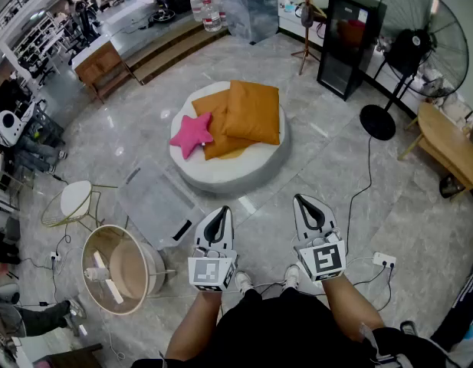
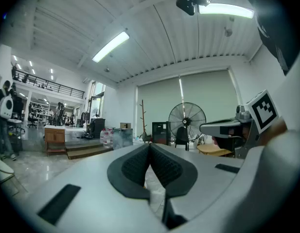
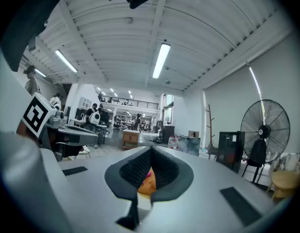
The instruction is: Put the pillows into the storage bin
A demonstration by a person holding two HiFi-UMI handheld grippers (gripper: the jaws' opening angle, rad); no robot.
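Two orange pillows (image 1: 254,112) (image 1: 213,129) and a pink star pillow (image 1: 192,133) lie on a round white floor cushion (image 1: 221,176) ahead of me. The clear storage bin (image 1: 153,204) stands on the floor to its front left. My left gripper (image 1: 223,210) and right gripper (image 1: 300,198) are held level side by side, short of the cushion, both shut with nothing in them. The left gripper view shows the jaws (image 2: 150,147) pressed together. In the right gripper view a sliver of orange pillow (image 3: 147,182) shows under the shut gripper (image 3: 150,152).
A round wooden tub (image 1: 121,271) and a small white stool (image 1: 75,198) stand at the left. A pedestal fan (image 1: 424,33), a black cabinet (image 1: 347,41) and a wooden table (image 1: 451,148) are at the right. A cable runs to a power strip (image 1: 384,260).
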